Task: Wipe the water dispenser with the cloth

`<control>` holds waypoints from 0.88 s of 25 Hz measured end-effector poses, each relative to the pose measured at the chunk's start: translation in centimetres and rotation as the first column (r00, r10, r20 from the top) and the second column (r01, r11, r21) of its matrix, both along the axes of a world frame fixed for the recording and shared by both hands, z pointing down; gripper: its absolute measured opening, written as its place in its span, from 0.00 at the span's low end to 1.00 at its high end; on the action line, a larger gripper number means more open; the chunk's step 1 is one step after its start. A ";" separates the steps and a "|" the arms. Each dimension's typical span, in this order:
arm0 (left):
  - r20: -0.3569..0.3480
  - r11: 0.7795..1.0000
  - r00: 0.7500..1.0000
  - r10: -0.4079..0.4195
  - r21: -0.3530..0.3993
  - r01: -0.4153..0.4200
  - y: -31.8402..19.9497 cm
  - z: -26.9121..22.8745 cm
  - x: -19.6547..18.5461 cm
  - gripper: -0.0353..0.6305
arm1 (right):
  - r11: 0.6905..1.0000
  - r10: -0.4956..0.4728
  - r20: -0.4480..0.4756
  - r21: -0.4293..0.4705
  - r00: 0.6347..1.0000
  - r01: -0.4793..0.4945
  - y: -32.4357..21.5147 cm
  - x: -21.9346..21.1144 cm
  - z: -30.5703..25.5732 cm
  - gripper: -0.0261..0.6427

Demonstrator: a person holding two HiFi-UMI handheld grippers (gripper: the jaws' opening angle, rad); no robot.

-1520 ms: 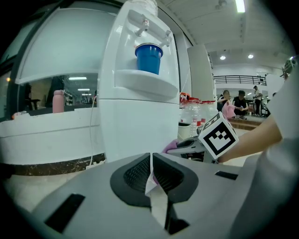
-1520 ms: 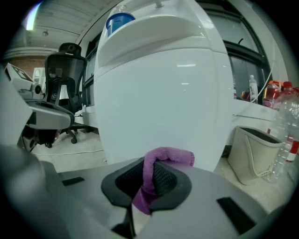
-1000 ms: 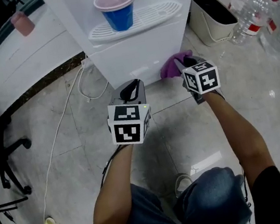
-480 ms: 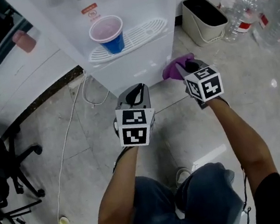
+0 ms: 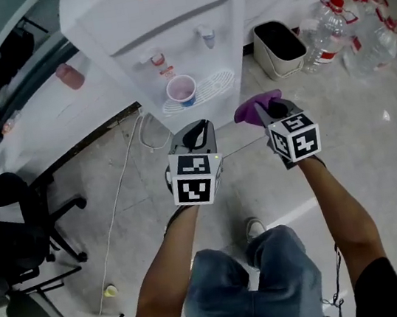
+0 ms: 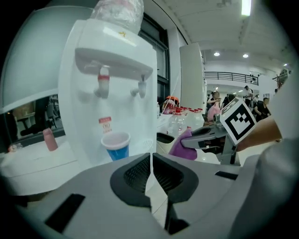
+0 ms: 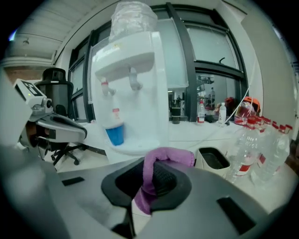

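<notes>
Two handheld grippers hover over the floor, near a white water dispenser (image 5: 162,25). The left gripper (image 5: 194,128) has its fingers closed together on nothing. The right gripper (image 5: 266,109) pinches a purple cloth (image 7: 150,183), which runs upward between the fingers and folds right over one fingertip. Farther off, a blue cup (image 5: 182,90) stands on the dispenser's drip tray, below a small red label too small to read.

You're in an open-plan office: a water dispenser (image 5: 165,40) stands against a white tabletop (image 5: 49,110), black swivel chairs (image 5: 3,222) sit on a polished tile floor (image 5: 376,148), tall glass partitions (image 7: 210,46) rise behind, and people (image 6: 254,100) gather farther off under ceiling lights (image 6: 246,7).
</notes>
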State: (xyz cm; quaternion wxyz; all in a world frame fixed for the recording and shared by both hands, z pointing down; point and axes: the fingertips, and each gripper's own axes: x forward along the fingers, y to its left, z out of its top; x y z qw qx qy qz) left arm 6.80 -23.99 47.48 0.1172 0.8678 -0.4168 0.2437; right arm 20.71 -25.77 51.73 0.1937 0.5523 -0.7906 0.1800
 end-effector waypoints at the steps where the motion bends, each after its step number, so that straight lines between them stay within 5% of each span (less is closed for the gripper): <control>1: -0.001 1.000 1.000 0.001 0.004 -0.001 0.1 -2.0 -0.1 0.11 | 1.000 0.000 0.000 0.008 1.000 0.000 0.2 -0.2 -2.1 0.09; 8: -0.018 1.000 1.000 0.007 0.018 -0.007 1.1 -17.2 -1.4 0.11 | 0.999 -0.014 0.017 0.041 1.000 0.013 2.3 -3.1 -18.4 0.09; 15: -0.027 0.996 1.000 0.006 0.089 -0.004 2.4 -33.2 -5.6 0.11 | 0.988 -0.047 -0.071 0.145 0.996 0.057 5.4 -5.8 -35.5 0.09; 22: -0.093 0.985 0.993 -0.072 0.149 0.086 6.4 -43.1 -10.6 0.11 | 0.973 -0.020 -0.059 0.229 0.998 0.034 9.6 -8.2 -46.9 0.09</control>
